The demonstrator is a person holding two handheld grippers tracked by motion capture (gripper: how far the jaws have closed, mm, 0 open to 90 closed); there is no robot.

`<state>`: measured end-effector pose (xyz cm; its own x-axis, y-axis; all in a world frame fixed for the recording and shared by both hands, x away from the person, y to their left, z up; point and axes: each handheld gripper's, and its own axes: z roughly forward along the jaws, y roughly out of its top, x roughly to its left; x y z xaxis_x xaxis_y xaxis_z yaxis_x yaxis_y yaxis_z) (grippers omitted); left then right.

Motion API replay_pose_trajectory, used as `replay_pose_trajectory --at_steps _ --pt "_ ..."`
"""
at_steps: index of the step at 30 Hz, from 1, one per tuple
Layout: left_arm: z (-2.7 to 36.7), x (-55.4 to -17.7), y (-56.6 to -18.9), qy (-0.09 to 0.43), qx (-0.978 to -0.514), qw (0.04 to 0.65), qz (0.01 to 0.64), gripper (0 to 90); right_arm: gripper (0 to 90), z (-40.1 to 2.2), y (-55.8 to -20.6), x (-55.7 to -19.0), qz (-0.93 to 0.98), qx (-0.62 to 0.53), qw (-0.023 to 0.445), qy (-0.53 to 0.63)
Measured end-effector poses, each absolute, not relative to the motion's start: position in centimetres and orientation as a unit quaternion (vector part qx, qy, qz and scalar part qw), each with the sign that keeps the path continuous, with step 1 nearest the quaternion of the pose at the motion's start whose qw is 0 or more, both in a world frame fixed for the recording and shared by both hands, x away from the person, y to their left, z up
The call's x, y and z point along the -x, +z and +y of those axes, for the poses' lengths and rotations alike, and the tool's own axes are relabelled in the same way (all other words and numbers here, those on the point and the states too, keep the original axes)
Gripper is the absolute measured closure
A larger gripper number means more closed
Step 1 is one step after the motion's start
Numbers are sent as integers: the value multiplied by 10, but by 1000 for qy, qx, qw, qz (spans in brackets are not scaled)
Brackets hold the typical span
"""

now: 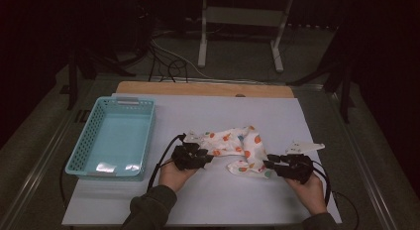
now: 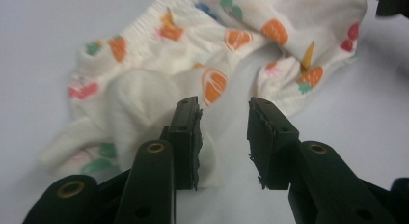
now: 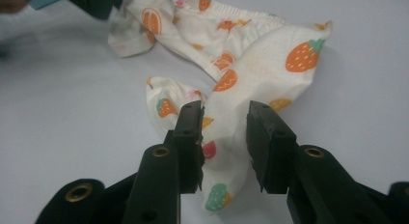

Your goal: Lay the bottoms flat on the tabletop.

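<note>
A crumpled white cloth [image 1: 233, 144] printed with orange and red fruit lies in the middle of the white mat [image 1: 237, 200]. My left gripper [image 1: 211, 157] rests at the cloth's left end, its jaws apart over a fold of the fabric [image 2: 144, 96] without pinching it. My right gripper [image 1: 270, 163] sits at the cloth's lower right end. In the right gripper view the cloth [image 3: 270, 64] runs under and between the parted jaws of that gripper [image 3: 224, 115], and the pads are not pressing on it. In the left gripper view, table shows through the gap of the left gripper [image 2: 224, 113].
A light blue plastic basket [image 1: 83, 143] stands on the mat's left side with nothing in it. The wooden table edge [image 1: 198, 87] runs along the back. Cables and a white stand [image 1: 242, 17] are on the floor beyond.
</note>
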<state>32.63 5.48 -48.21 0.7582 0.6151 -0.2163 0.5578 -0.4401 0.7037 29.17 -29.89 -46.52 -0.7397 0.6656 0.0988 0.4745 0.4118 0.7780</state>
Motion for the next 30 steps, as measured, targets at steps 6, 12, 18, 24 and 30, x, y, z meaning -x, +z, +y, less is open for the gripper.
replay_pose_trajectory --at_steps 6,12,18,24,30 --pt "53 -328 -497 35 -858 374 350 660 625 -303 -464 -288 835 -338 111 421" --pt "56 -331 -509 43 -868 339 362 660 604 -292 -467 -283 842 -313 98 428" --pt "55 -331 -513 53 -866 335 368 701 599 -265 -481 -286 862 -283 78 413" --pt "52 -332 -514 55 -865 336 368 856 599 -239 -507 -298 879 -284 63 379" --pt "53 -331 -512 30 -867 347 356 885 652 -234 -517 -303 881 -288 75 368"
